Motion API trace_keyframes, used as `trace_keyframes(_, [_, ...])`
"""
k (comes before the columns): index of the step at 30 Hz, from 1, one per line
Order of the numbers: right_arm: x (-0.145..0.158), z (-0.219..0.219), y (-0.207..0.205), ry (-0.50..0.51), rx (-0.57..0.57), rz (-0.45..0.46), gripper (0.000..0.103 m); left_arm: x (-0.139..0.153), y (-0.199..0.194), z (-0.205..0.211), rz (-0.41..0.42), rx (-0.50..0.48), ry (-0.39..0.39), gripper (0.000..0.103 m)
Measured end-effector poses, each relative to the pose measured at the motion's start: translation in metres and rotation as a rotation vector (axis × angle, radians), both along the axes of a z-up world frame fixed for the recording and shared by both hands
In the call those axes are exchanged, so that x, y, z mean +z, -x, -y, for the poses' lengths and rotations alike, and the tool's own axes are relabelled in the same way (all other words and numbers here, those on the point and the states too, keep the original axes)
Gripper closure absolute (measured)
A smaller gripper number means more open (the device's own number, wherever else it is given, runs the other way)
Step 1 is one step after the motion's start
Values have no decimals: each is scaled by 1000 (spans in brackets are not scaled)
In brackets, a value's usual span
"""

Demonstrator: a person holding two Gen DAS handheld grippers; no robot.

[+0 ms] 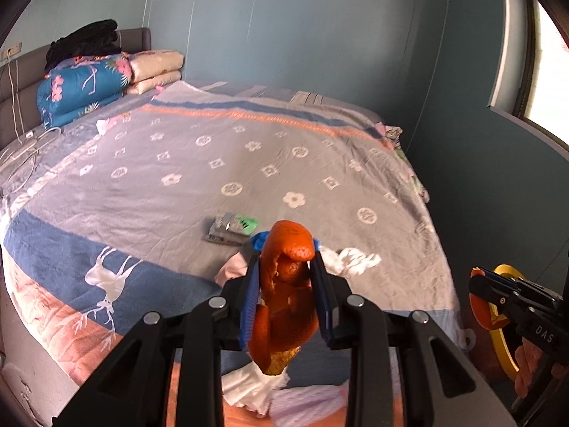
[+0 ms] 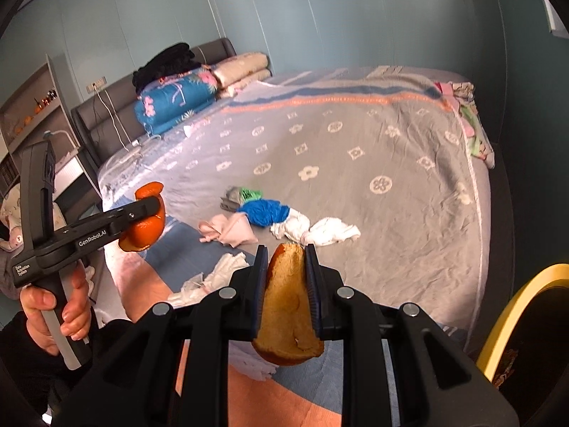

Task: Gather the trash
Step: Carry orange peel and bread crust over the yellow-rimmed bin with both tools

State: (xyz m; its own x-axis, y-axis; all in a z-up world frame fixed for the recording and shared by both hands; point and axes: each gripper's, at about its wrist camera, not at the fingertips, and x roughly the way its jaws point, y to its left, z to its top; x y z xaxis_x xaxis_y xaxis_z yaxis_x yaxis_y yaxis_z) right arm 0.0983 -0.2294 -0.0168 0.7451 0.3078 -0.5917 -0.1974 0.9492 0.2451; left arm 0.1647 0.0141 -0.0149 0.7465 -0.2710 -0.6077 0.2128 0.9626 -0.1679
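Observation:
My left gripper (image 1: 286,251) is shut on a curled orange peel (image 1: 284,306), held up above the near edge of the bed (image 1: 199,178). My right gripper (image 2: 286,252) is shut on another piece of peel (image 2: 288,306), its pale inner side facing the camera. Each gripper shows in the other view: the left gripper (image 2: 151,204) with its peel (image 2: 144,235), the right gripper (image 1: 476,277) beside a yellow-rimmed bin (image 1: 506,274). On the bedspread lie white tissues (image 2: 322,231), a blue crumpled piece (image 2: 265,211), a pink piece (image 2: 227,231) and a grey-green wrapper (image 2: 242,195).
Folded quilts (image 1: 85,85) with black clothes on top are stacked at the headboard, and white cables (image 1: 32,142) lie beside them. The yellow bin rim (image 2: 515,299) stands at the bed's right corner. A shelf (image 2: 32,121) is at the left and a window (image 1: 547,71) at the right.

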Motion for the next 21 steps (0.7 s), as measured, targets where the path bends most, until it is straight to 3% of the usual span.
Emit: trace_keyframes(21, [56,73,58,-42,-121,142,83,63,42,72,60,-106,0,76])
